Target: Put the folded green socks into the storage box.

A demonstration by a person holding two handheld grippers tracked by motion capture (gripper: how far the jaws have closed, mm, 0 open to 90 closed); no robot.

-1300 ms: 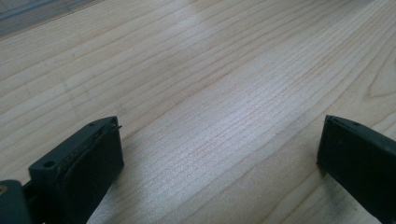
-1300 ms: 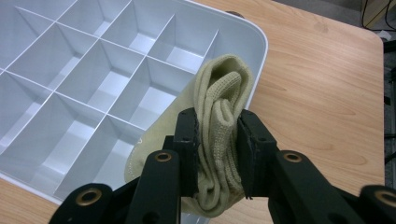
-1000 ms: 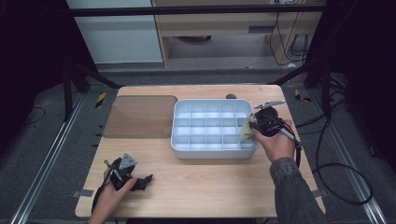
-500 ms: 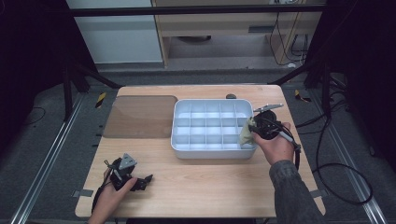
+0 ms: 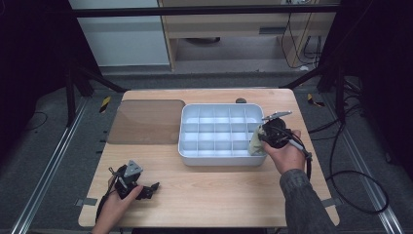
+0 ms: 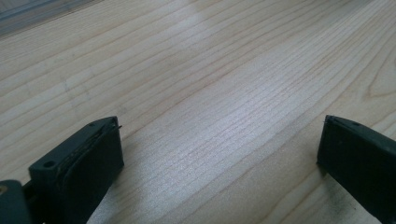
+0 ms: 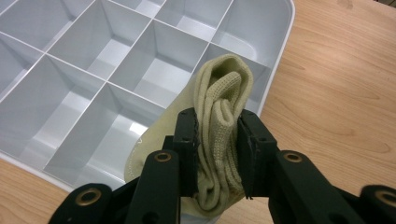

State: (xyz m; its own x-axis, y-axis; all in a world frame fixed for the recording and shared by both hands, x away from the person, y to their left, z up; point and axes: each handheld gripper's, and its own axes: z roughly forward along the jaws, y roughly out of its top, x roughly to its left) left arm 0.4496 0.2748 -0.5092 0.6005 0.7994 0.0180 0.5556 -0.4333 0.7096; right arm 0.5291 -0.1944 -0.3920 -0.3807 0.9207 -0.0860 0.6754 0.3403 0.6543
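Note:
A folded pale yellow-green sock [image 7: 220,121] is clamped between the jaws of my right gripper [image 7: 218,140], which is shut on it. In the high view the right gripper [image 5: 265,139] holds the sock [image 5: 254,144] over the near right corner of a pale grey compartment tray [image 5: 221,157]. The tray's cells [image 7: 116,56] look empty. My left gripper [image 5: 146,189] rests low over the wooden table near its front left edge, open. In the left gripper view the left gripper [image 6: 219,149] has its jaws wide apart with bare wood between them.
A brown translucent lid or mat [image 5: 146,122] lies flat left of the tray. A small dark object [image 5: 240,101] sits behind the tray near the table's far edge. Cables trail off the table's right side [image 5: 341,170].
The right gripper with the sock has shifted slightly toward the tray's near right corner. The left gripper has stayed put.

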